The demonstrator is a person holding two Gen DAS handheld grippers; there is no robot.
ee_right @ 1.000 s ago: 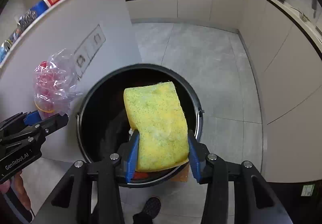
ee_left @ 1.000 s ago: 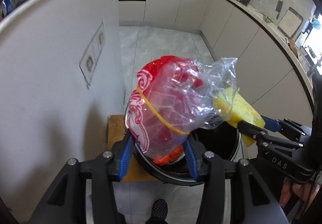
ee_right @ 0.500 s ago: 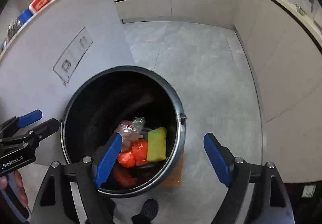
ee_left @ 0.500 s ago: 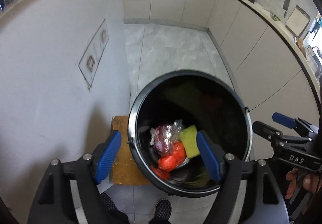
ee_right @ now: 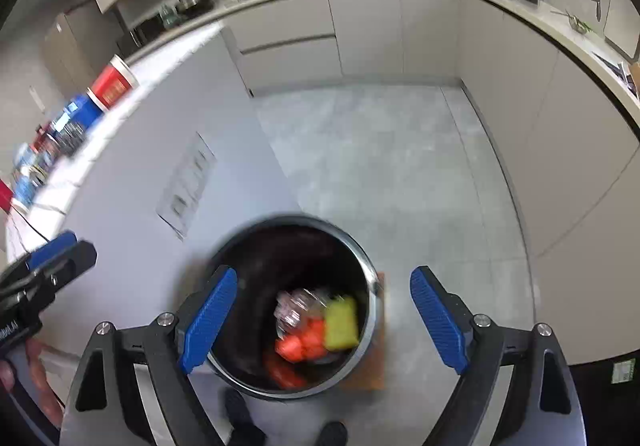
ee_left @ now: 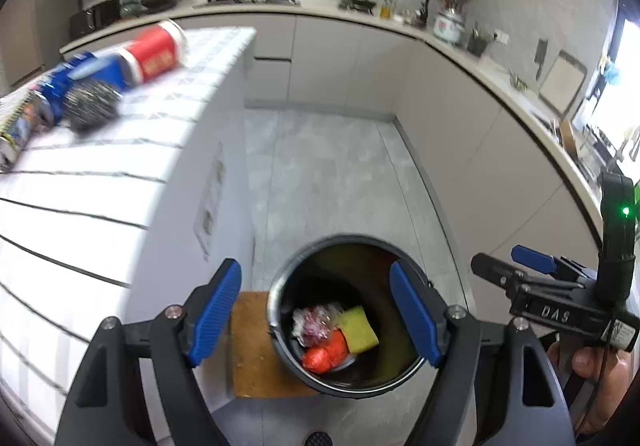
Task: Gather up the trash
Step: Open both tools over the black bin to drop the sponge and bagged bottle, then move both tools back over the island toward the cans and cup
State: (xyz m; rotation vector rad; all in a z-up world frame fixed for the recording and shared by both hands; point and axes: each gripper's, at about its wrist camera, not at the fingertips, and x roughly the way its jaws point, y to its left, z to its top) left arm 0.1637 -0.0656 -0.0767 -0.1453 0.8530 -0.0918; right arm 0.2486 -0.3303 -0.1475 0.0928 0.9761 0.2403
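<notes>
Three scraps lie inside black bin [ee_left: 280,310].

I see the black bin [ee_left: 280,310] on the floor: yellow sponge [ee_left: 359,329] flat at the bottom, crumpled clear bag [ee_left: 316,324] touching it, orange trash [ee_left: 325,352] just beside both.

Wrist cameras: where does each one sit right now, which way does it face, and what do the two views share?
Left wrist: on the left gripper, above and angled down into the black bin; shows its own blue fingers, empty and open, plus the right gripper and a hand at the right edge.
Right wrist: on the right gripper, angled down at the bin; its jaws are opening, empty; left gripper at the left edge, shoes below.
Shared: bin, yellow sponge, crumpled plastic bag, red can on the counter.
</notes>
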